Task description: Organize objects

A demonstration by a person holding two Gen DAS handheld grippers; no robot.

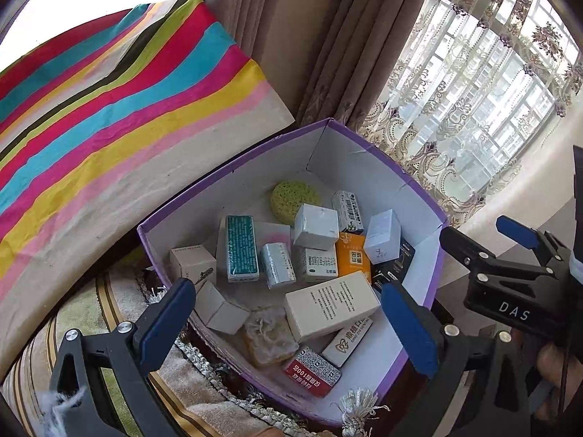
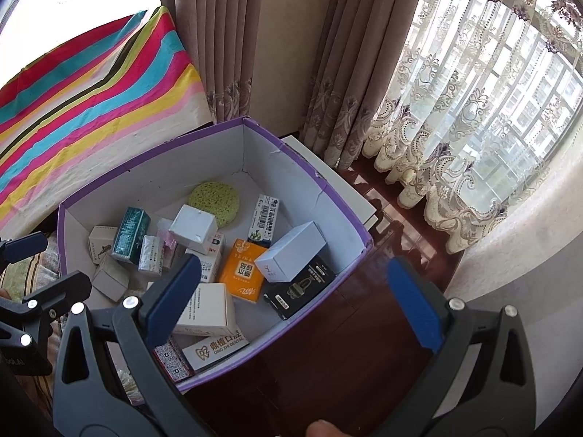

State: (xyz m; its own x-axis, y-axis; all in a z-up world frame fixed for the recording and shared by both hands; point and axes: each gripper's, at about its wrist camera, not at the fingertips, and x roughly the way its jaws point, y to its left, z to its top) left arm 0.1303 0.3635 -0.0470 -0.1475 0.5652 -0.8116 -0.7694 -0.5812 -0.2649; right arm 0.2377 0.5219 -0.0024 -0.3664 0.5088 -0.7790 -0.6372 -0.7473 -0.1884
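A purple cardboard box with white inner walls holds several small cartons, an orange carton, a round green sponge and a yellow scrubber. My left gripper is open and empty, hovering over the box's near part. My right gripper is open and empty, above the box's near right corner; it also shows at the right of the left wrist view. The orange carton and green sponge show in the right wrist view.
A striped colourful cloth lies behind and left of the box. Brown curtains and lace curtains hang before a window. A dark wooden surface is under the box's right side. A fringed towel lies at the near left.
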